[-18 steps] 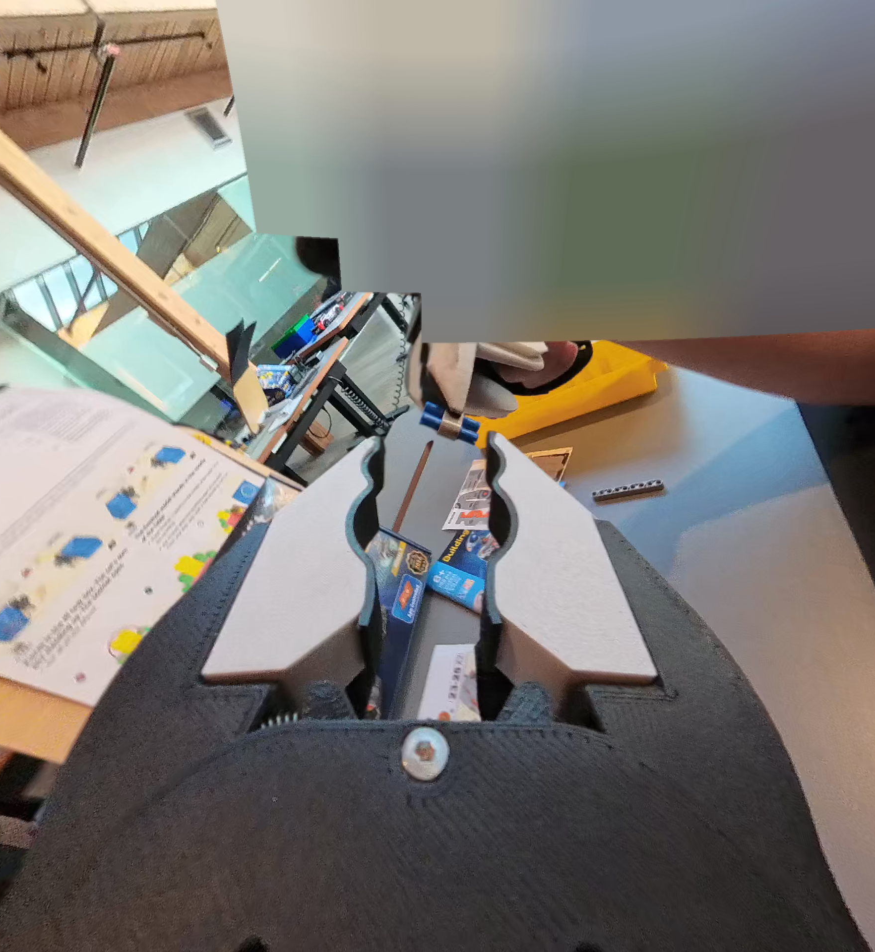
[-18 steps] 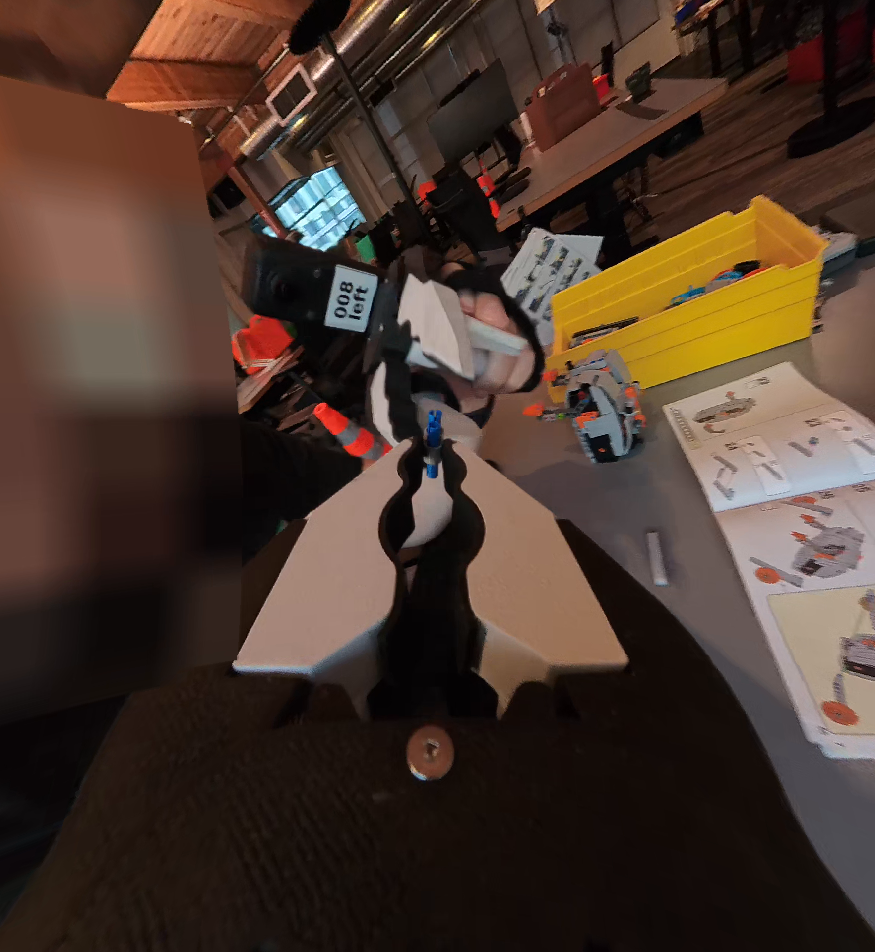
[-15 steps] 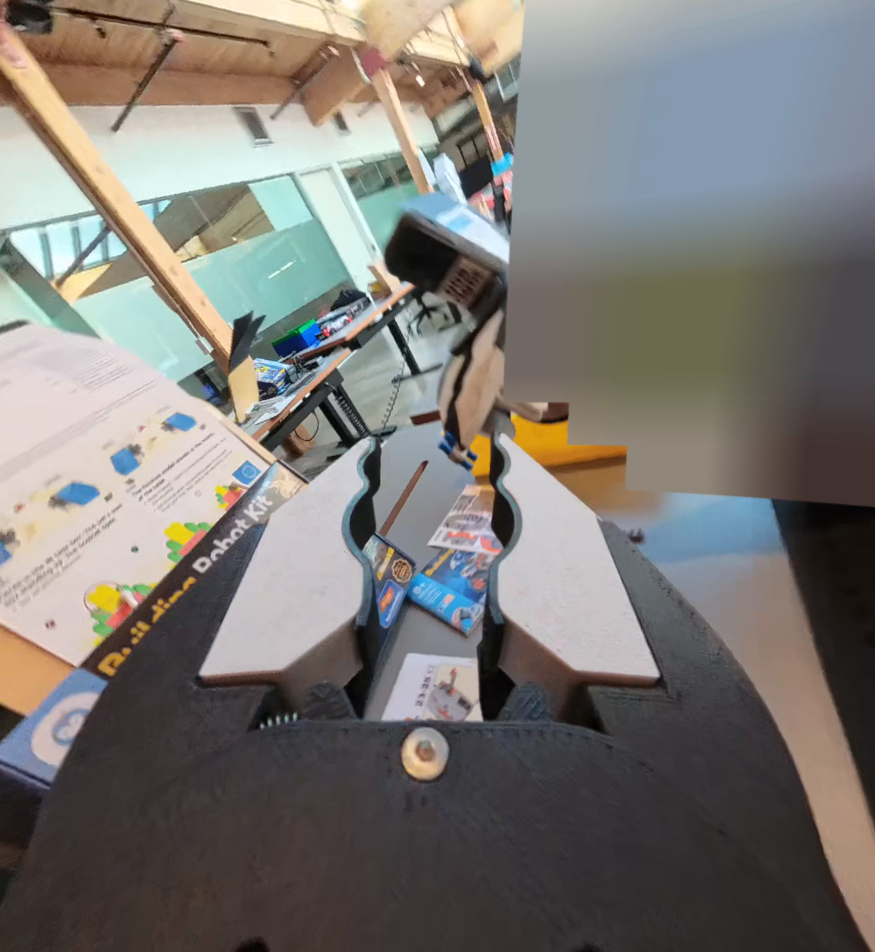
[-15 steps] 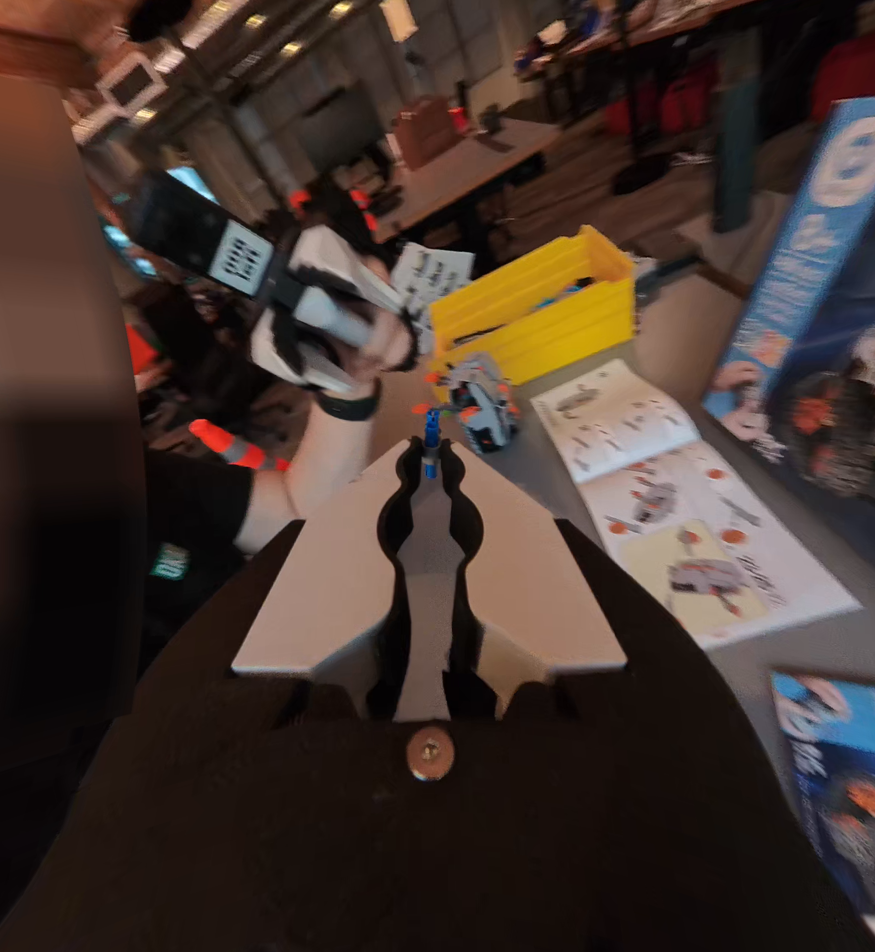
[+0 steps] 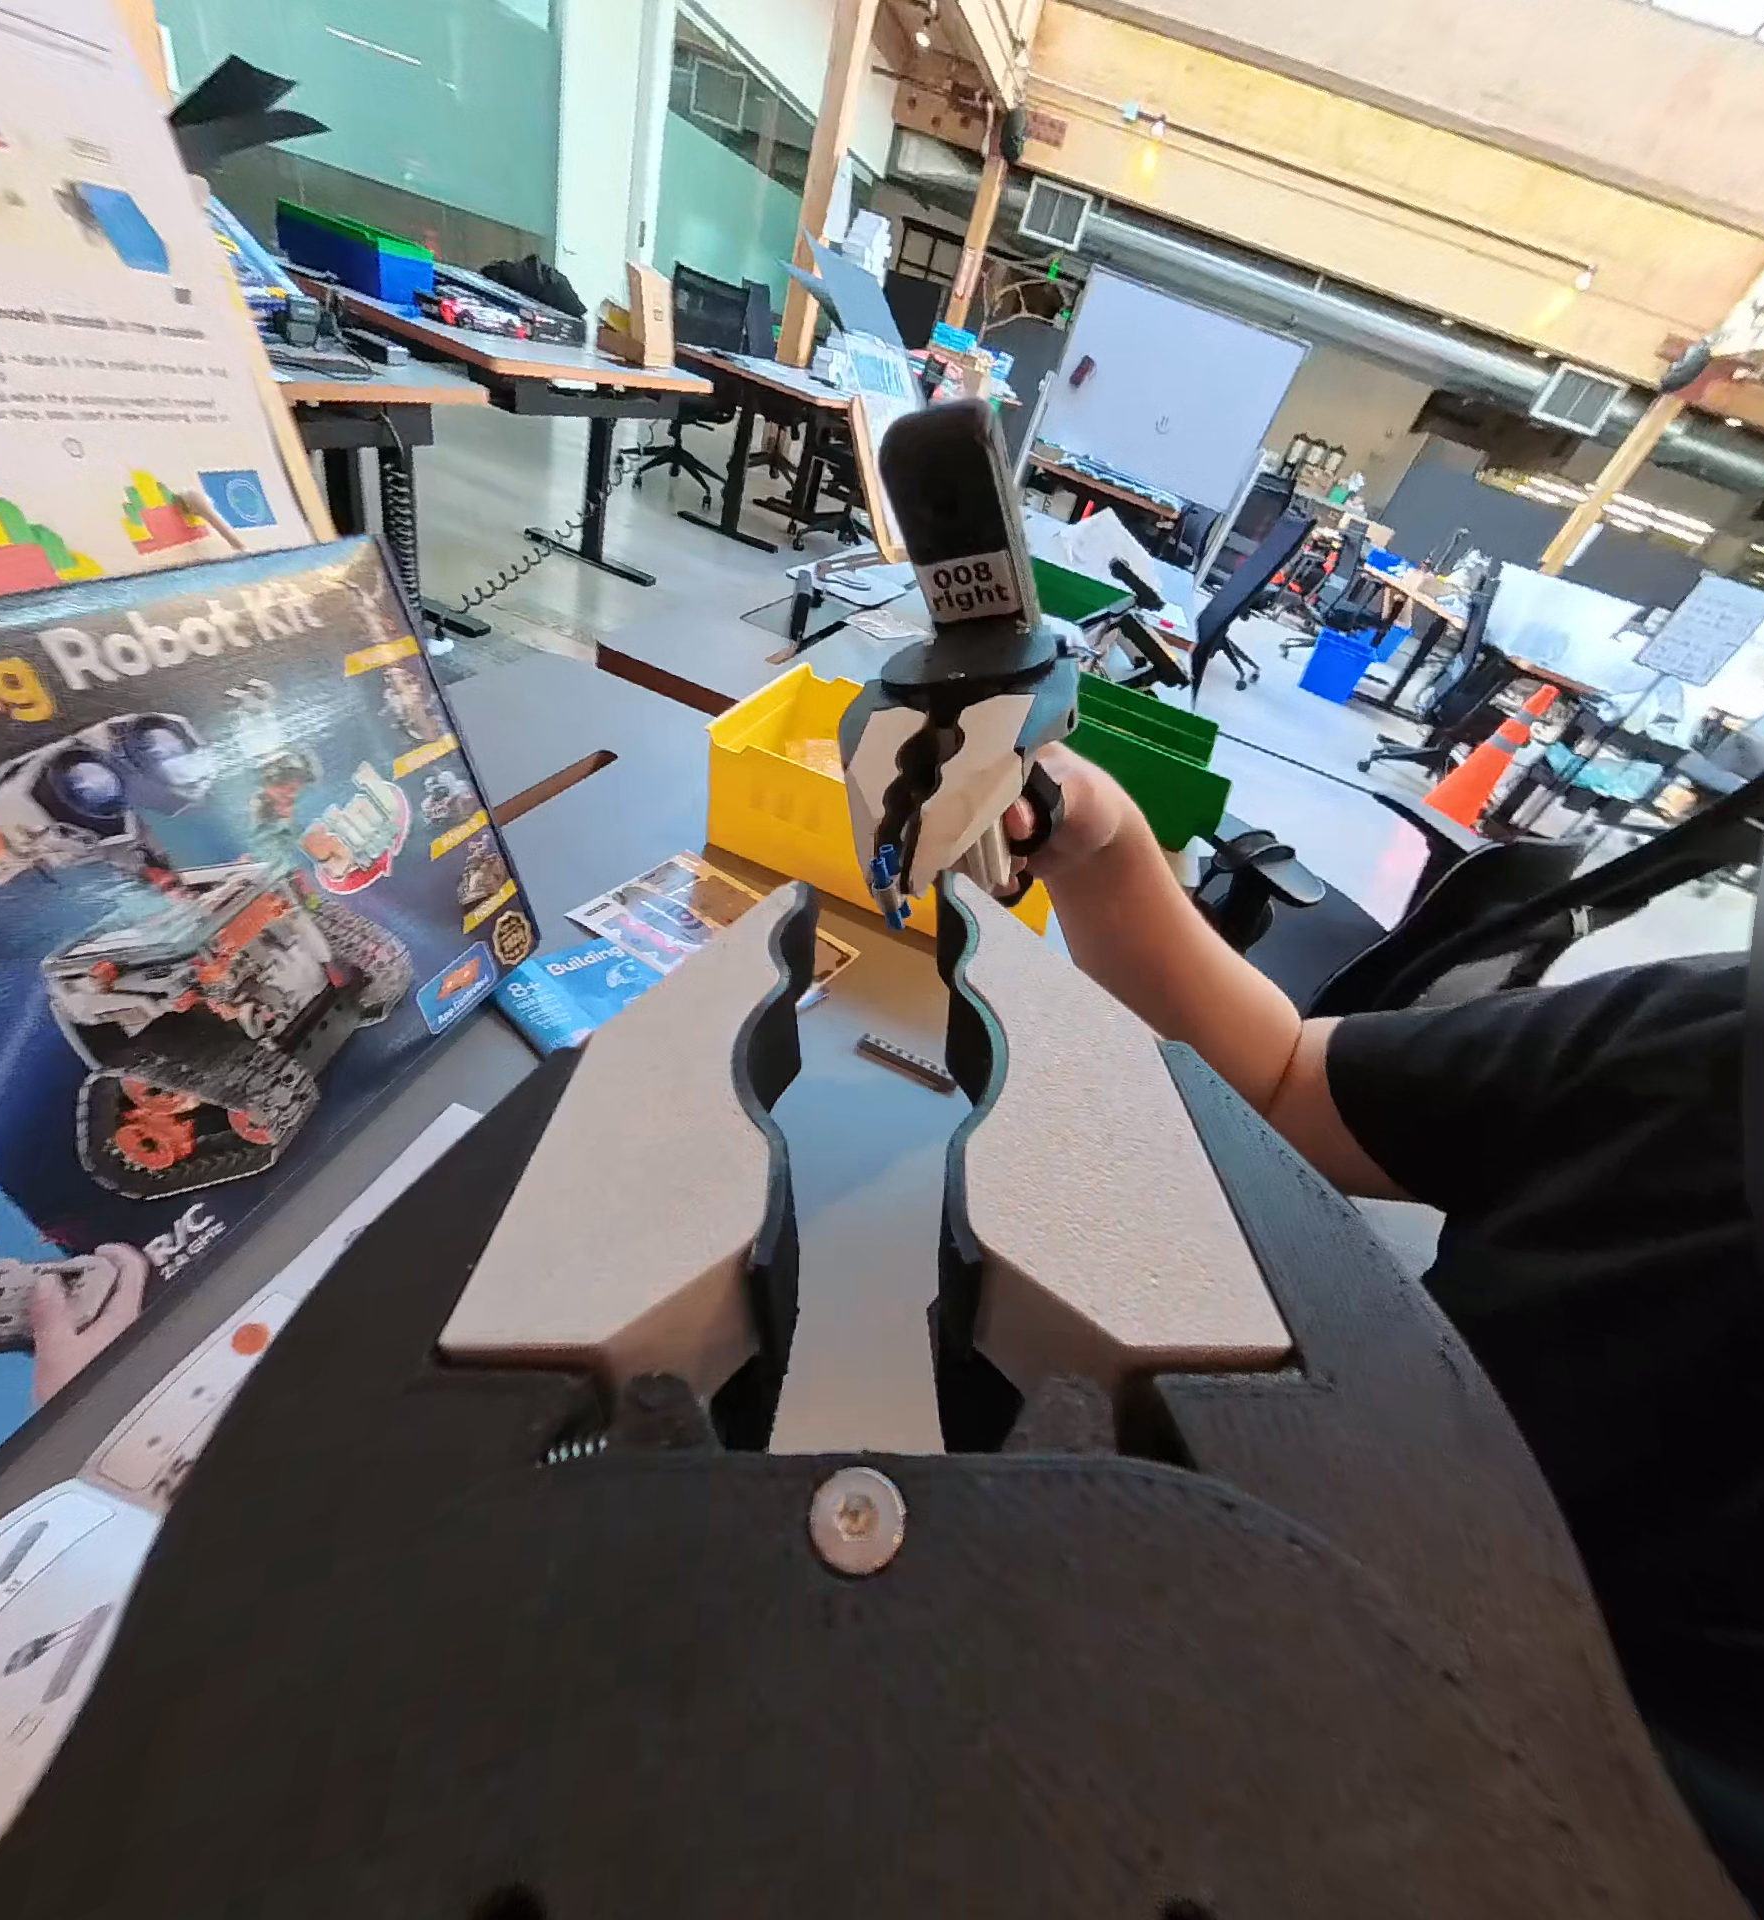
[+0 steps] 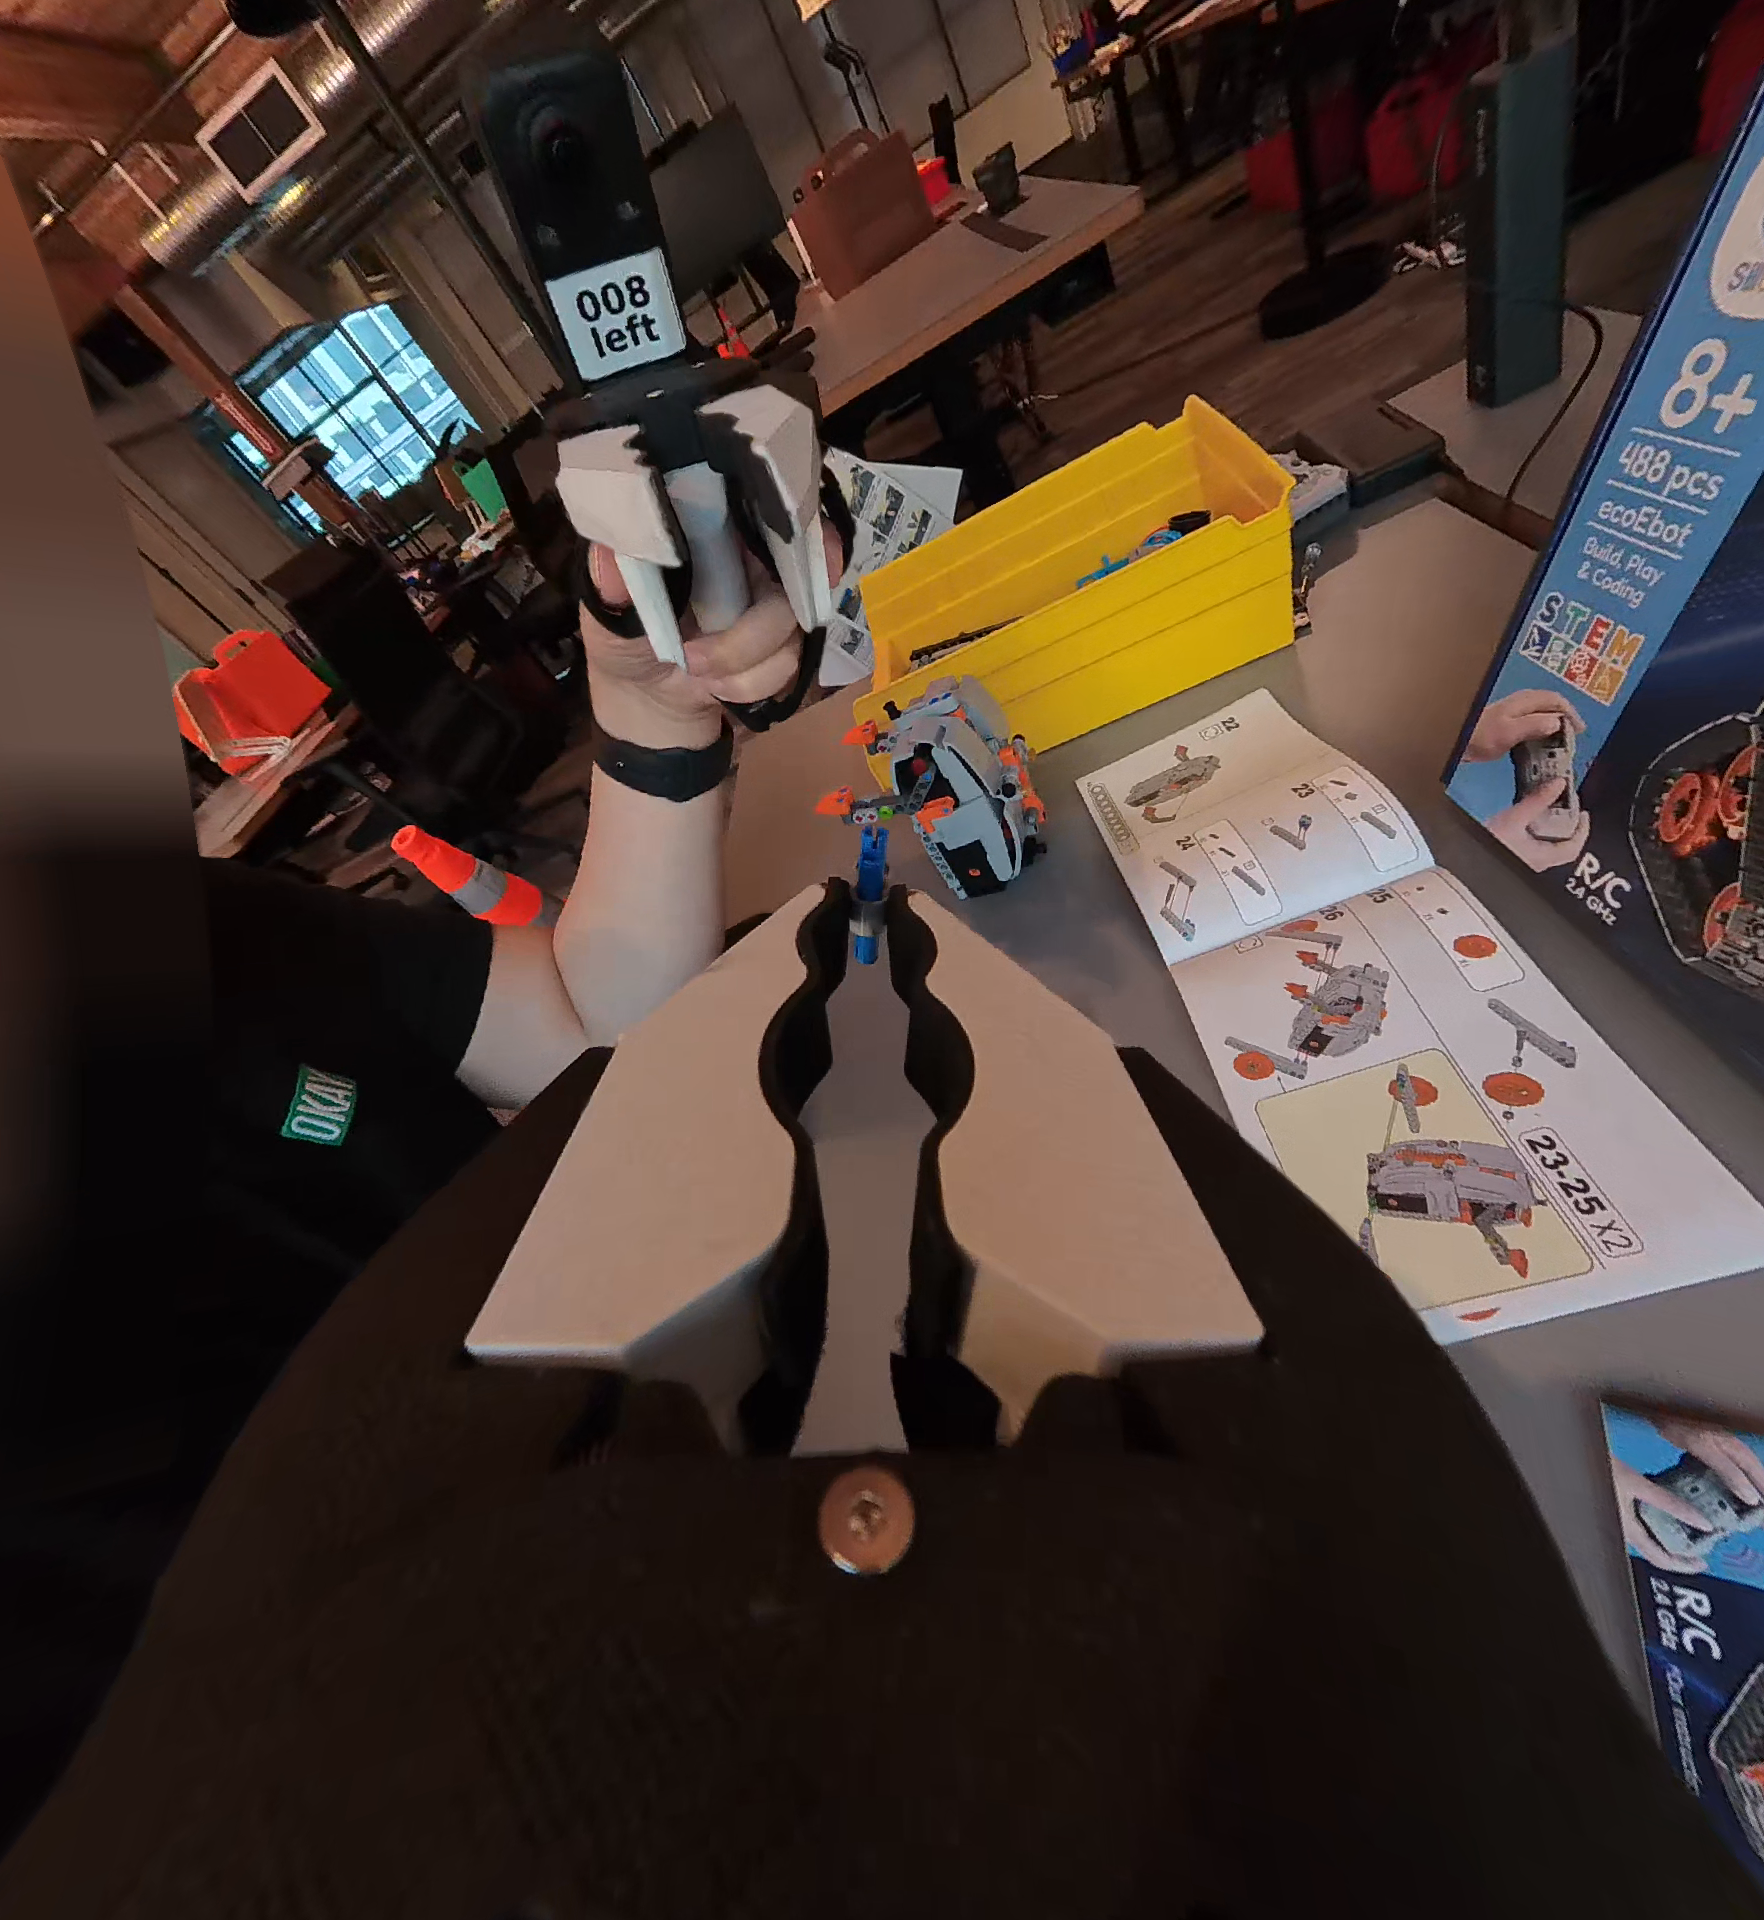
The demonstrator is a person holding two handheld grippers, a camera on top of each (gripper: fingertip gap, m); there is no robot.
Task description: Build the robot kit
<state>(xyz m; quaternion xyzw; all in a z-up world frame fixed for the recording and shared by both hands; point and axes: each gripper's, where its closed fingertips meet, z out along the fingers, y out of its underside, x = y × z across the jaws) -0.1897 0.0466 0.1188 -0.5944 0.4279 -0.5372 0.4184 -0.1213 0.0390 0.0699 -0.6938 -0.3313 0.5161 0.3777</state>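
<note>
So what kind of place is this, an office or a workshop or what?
Most likely a shared open-plan maker space or lab. Rows of standing desks and a whiteboard fill a hall under wooden beams, and on the grey table sit a yellow parts bin and an open instruction booklet.

robot kit box [image 6: 1688, 644] — cut by right edge | yellow bin [image 6: 1117, 582] contents — unclear

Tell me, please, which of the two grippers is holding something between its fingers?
The right gripper: it pinches a small blue pin at its fingertips. The left gripper is open and empty.
</note>
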